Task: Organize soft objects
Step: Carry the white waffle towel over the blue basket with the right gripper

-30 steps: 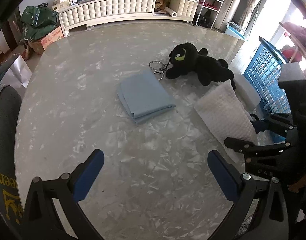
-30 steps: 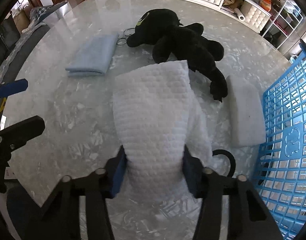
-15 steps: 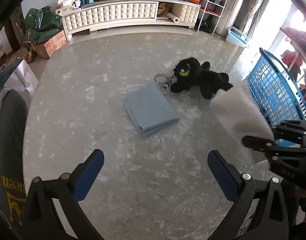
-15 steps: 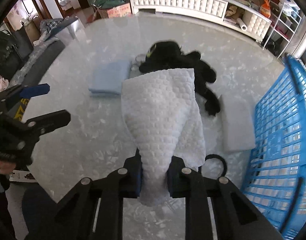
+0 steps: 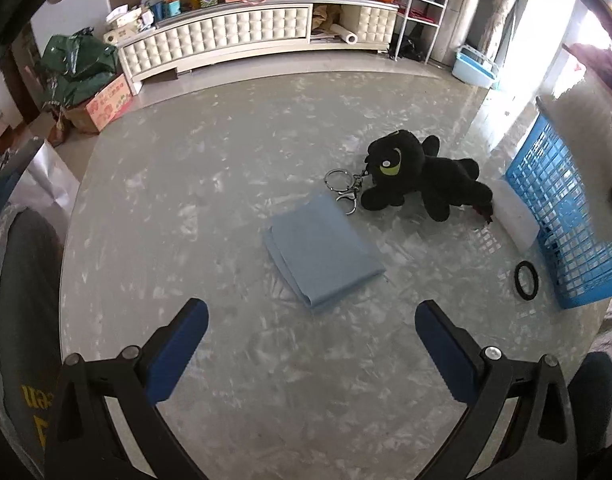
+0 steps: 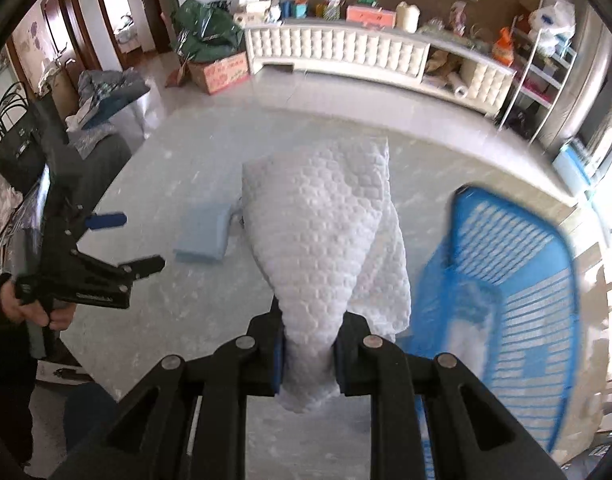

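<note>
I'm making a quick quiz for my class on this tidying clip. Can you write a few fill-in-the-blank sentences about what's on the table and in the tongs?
1. The right tongs are shut on a ____ quilted cloth.
2. The folded cloth lying flat on the table is light ____.
3. A metal key ring is attached to the black ____.
4. The left tongs hold ____.

Missing words: white; blue; plush toy; nothing

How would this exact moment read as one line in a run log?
right gripper: shut on white quilted cloth | left gripper: open, nothing held | blue basket: beside cloth | table: plush dragon, blue cloth
</note>
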`<act>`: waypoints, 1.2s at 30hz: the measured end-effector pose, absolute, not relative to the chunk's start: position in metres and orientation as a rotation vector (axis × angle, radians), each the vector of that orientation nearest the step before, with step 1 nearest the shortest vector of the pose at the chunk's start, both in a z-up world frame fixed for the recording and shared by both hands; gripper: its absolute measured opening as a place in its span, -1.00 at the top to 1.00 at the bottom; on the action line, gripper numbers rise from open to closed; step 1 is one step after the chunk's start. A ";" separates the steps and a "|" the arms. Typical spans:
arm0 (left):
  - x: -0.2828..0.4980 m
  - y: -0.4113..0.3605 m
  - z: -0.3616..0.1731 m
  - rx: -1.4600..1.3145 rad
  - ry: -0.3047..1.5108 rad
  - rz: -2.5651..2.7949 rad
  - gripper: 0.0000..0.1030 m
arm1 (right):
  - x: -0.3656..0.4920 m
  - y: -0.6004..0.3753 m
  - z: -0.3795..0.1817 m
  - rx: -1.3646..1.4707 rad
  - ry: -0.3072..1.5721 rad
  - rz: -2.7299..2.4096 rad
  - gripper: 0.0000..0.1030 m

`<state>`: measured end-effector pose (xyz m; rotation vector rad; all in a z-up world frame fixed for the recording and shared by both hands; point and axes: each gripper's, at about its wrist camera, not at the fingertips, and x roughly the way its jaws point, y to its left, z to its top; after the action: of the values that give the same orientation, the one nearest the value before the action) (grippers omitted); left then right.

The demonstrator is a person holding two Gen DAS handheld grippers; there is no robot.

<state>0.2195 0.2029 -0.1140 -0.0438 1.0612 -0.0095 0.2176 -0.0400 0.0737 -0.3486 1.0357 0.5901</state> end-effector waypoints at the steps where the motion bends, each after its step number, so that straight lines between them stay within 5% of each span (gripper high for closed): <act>1: 0.222 0.202 -0.116 -0.035 1.063 -0.015 -1.00 | 0.219 -0.047 0.084 -0.348 1.017 0.580 0.66; 18: 0.252 0.189 -0.155 0.005 1.140 -0.077 -1.00 | 0.242 -0.134 0.110 -0.275 0.984 0.369 0.65; 36: 0.273 0.194 -0.176 -0.008 1.170 -0.089 -1.00 | 0.293 -0.149 0.030 -0.285 1.175 0.299 0.63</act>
<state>0.2731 0.1940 -0.1764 -0.0083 1.1705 -0.0888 0.2930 -0.1486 0.0303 -0.2846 1.1753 0.2990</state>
